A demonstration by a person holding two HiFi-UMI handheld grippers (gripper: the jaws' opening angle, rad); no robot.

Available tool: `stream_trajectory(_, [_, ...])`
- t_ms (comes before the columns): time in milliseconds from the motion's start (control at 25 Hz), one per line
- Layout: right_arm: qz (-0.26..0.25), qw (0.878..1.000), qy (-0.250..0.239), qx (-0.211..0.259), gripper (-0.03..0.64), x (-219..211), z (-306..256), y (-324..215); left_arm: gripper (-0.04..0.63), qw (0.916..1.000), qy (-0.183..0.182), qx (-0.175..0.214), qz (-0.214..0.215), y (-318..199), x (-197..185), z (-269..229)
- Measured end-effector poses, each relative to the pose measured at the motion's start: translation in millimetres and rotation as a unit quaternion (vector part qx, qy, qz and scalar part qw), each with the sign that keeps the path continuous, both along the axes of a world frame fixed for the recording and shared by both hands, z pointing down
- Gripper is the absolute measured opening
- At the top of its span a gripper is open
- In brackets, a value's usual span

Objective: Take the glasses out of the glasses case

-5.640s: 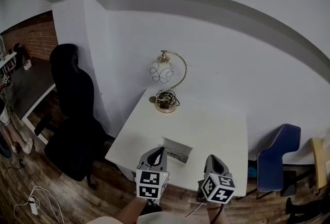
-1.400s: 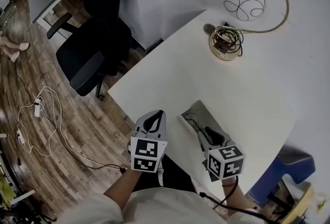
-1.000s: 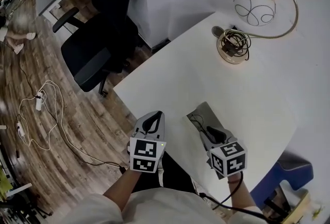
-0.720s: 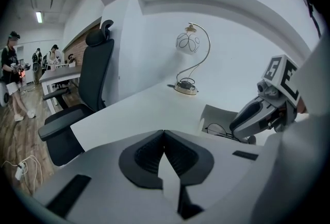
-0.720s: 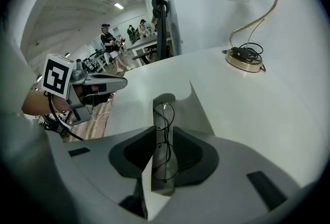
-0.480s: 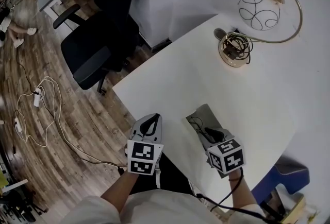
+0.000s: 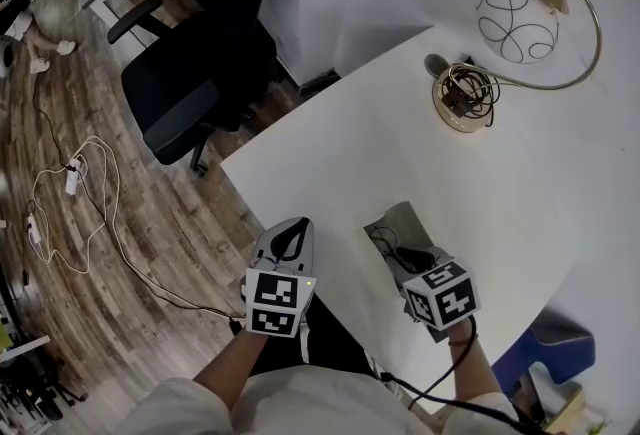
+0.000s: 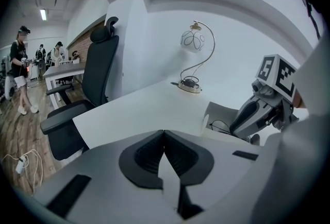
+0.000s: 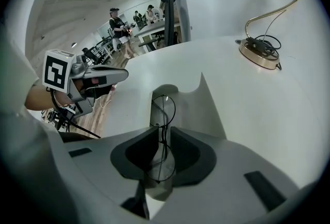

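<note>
The grey glasses case (image 7: 408,219) lies open near the front edge of the white table (image 7: 340,148), its lid (image 9: 209,107) raised. Thin wire-framed glasses (image 9: 163,109) stand on edge inside it. My right gripper (image 7: 408,259) reaches into the case. In the right gripper view its jaws (image 9: 162,138) are closed to a narrow gap on the glasses' middle. My left gripper (image 7: 292,227) hovers at the table's front edge, left of the case, shut with nothing in it (image 8: 164,133). The left gripper view shows the case (image 8: 221,115) off to the right.
A brass arc lamp with a glass globe (image 7: 517,19) and a cable-wrapped base (image 7: 462,103) stands at the table's far side. A black office chair (image 7: 195,73) is left of the table. Cables (image 7: 70,185) trail over the wood floor, and a blue chair (image 7: 548,355) is at lower right.
Since 5.6 s ago the right gripper has moved from the table's near edge into the open case. Over the last second both grippers barely moved; the head camera shifted slightly.
</note>
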State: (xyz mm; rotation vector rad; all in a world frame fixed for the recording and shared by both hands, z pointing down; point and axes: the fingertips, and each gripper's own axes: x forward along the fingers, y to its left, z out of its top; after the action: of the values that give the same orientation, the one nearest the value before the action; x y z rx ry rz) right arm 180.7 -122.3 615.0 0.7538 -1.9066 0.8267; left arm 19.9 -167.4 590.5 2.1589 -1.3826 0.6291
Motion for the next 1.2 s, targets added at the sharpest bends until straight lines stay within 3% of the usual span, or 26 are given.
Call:
stream_trajectory(280, [-0.003, 1.0, -0.002, -0.022, 0.077, -1.4, 3.3, 0.1, 0.017, 0.9999, 0.009, 0.001, 0.008, -2.1, 7.5, 0.1])
stream_trajectory(1200, [0.037, 0.999, 0.026, 0.007, 0.04, 11.4, -2.4, 1.1, 0.017, 0.9997, 0.009, 0.008, 0.021, -9.2, 18.4, -7.7])
